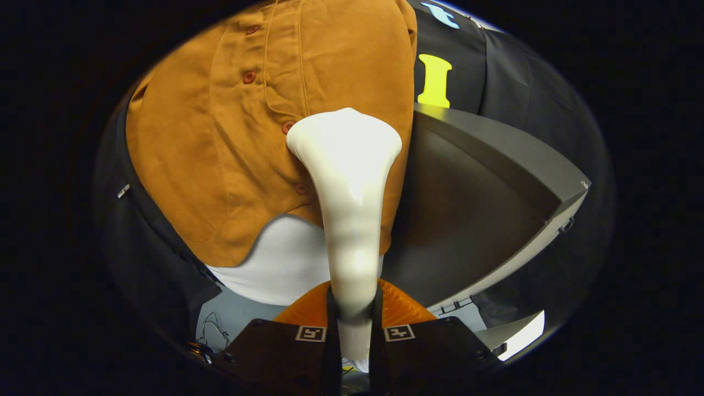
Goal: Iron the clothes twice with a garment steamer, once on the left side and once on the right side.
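- We are holding the steamer (352,220) by its narrow handle; the gripper (355,319) is clamped on it, one finger pressing each side.
- We are aiming the steamer's wide head at the shirt (220,137), which is hanging in front of us, over a white layer (280,264) showing below its hem.
- The head is sitting near the button row (249,77), low on the shirt, just beside the shirt's edge next to the grey panel (495,165).
- We are judging this to be one of the two side passes, though we cannot tell which.
- To do it well, we are wanting a slow, straight stroke along one side, head flat and just touching the cloth, keeping clear of the buttons.
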Demonstrator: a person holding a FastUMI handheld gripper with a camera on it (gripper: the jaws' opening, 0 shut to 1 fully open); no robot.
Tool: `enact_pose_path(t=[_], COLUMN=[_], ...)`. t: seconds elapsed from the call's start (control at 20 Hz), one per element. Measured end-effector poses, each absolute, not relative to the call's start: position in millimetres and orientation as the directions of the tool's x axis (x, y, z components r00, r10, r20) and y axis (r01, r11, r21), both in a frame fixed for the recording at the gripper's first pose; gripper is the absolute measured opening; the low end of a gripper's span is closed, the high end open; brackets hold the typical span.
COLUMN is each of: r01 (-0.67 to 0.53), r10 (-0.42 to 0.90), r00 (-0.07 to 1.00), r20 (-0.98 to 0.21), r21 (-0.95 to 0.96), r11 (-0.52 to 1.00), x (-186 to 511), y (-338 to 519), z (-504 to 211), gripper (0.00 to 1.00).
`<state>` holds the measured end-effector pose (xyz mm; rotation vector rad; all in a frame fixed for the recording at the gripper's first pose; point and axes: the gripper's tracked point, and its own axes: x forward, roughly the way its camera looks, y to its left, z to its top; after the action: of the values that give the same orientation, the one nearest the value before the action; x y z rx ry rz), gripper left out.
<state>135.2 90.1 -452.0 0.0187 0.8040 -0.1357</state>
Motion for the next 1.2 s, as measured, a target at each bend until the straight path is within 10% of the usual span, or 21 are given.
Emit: enact_pose_path(t=[0.45, 1.2], r01=[0.047, -0.079], r10=[-0.066, 0.056], r00=[0.696, 0.934], r20=[-0.715, -0.352], r21=[-0.046, -0.052], r11=[0.998, 0.996], x=[92.5, 137.5], y=[108.6, 206.9], z=[-447.7, -225.7], gripper=[0.23, 0.23])
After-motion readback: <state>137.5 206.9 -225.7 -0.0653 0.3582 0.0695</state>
